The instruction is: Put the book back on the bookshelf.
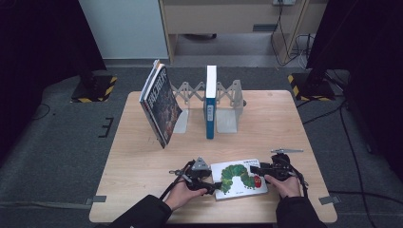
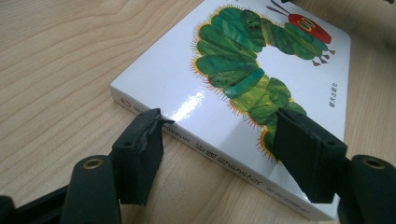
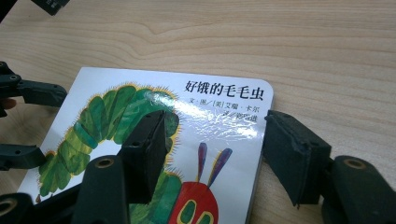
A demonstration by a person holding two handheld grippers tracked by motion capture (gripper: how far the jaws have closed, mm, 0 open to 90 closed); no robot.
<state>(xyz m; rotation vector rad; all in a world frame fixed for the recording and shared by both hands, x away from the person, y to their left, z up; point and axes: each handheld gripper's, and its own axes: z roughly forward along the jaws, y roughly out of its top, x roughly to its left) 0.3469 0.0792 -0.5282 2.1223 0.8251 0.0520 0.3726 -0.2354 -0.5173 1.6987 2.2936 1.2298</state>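
A white board book (image 1: 240, 179) with a green caterpillar on its cover lies flat near the table's front edge. My left gripper (image 1: 215, 185) is at its left edge. In the left gripper view (image 2: 219, 119) one jaw touches the spine near a corner of the book (image 2: 187, 79) and the other hangs over the cover. My right gripper (image 1: 255, 169) is at the book's right end. In the right gripper view (image 3: 215, 119) one jaw is above the cover of the book (image 3: 219, 126) and the other stands on the table just off its edge. Neither gripper squeezes the book.
At the back of the wooden table (image 1: 138, 156) stands a folding metal book rack (image 1: 227, 102) with a blue book (image 1: 210, 102) upright in it. Two dark books (image 1: 160, 102) lean at its left end. A small metal piece (image 1: 286, 151) lies behind my right hand.
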